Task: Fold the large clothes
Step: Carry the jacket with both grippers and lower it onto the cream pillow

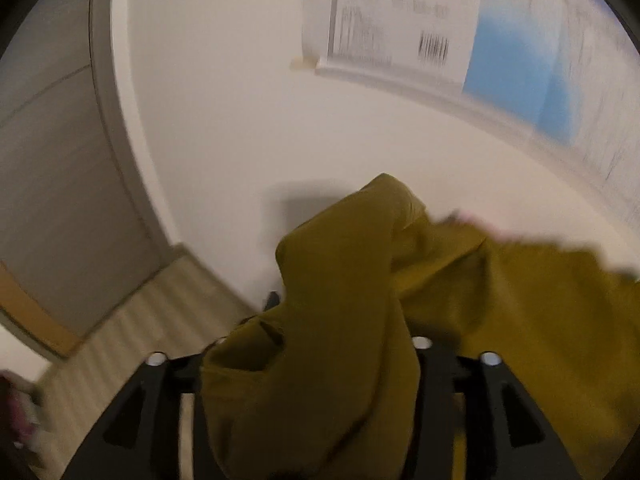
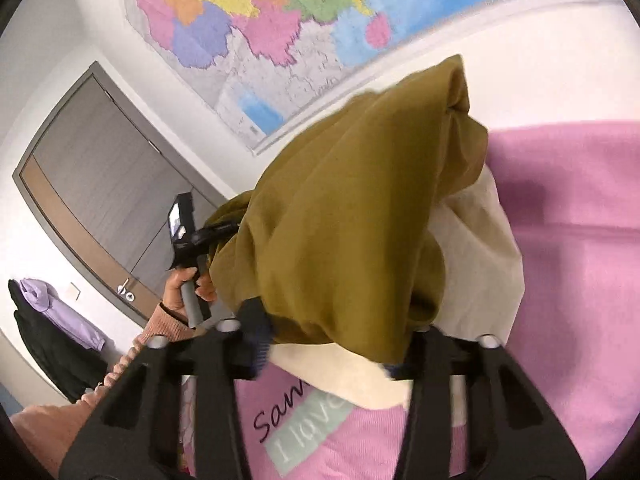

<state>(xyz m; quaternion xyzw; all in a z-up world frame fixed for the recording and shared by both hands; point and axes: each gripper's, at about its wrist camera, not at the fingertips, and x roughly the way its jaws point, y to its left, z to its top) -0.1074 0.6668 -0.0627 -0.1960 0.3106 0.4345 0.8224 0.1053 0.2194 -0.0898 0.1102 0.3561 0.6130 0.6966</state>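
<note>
The left gripper tilts downward, its jaws parted with cloth bunched between and over them; whether they pinch it is hidden. The right gripper likewise has cloth between its jaws. Left of these jaws, a hand in a ribbed sleeve grips the left gripper's handle.
</note>
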